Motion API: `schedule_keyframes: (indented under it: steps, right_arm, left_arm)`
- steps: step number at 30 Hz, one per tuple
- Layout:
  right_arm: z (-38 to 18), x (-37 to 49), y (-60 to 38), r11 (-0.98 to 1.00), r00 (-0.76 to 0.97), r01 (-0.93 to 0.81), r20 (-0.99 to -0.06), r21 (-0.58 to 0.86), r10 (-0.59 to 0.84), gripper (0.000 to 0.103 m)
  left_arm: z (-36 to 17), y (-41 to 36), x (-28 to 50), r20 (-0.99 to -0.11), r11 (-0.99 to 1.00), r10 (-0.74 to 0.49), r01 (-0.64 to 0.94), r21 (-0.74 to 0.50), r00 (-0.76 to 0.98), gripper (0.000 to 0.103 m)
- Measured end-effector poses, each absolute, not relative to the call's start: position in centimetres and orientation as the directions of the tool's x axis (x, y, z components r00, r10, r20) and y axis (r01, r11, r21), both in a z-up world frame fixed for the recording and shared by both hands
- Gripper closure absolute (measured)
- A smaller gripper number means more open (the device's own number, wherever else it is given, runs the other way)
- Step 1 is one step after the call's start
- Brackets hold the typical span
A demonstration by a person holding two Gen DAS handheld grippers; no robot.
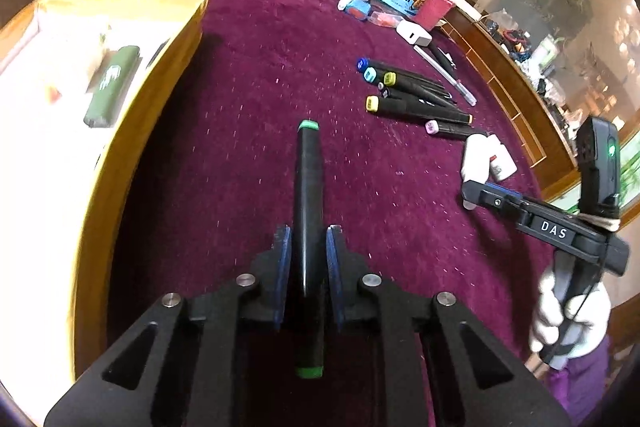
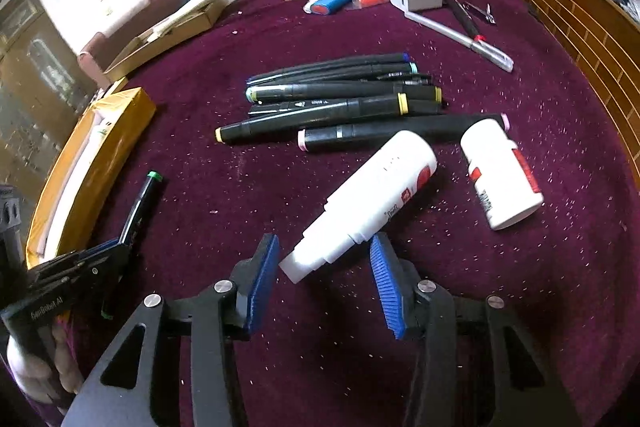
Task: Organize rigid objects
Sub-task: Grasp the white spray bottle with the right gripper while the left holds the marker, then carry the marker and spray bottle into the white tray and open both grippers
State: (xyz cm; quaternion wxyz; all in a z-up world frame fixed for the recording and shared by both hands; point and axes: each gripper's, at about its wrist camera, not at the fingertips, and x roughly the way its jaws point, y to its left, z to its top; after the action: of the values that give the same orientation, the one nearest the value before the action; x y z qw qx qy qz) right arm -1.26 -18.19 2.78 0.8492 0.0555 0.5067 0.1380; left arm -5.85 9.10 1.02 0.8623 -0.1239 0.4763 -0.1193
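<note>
Left tongs (image 1: pixel 307 267) clenched on green-capped marker (image 1: pixel 308 211), axis pointing forward. Right tongs (image 2: pixel 324 279) released, straddling white bottle (image 2: pixel 372 195) nozzle; bottle slants away rightward.

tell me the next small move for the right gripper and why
Probably ease the right gripper forward and close. Its jaws are open on either side of the narrow end of the white bottle, which lies loose on the cloth. The left gripper already holds the green-capped marker.
</note>
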Motion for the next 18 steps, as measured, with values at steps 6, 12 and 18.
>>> schedule_keyframes:
  steps: [6, 12, 18]
  right_arm:
    - [2.7, -0.2, -18.5, 0.939, 0.462, -0.050, -0.826, 0.339, 0.323, 0.049]
    - [2.6, 0.5, -19.7, 0.892, 0.473, 0.080, -0.805, 0.444, 0.358, 0.047]
    - [2.6, 0.3, -18.7, 0.940, 0.504, 0.084, -0.828, 0.330, 0.245, 0.074]
  left_arm:
    - [1.0, 8.7, -6.0, -0.778, 0.955, -0.292, 0.126, -0.268, 0.557, 0.090]
    - [1.3, 9.6, -7.3, -0.761, 0.942, -0.324, 0.119, -0.313, 0.563, 0.090]
    - [2.6, 10.1, -8.9, -0.715, 0.920, -0.374, 0.140, -0.366, 0.590, 0.090]
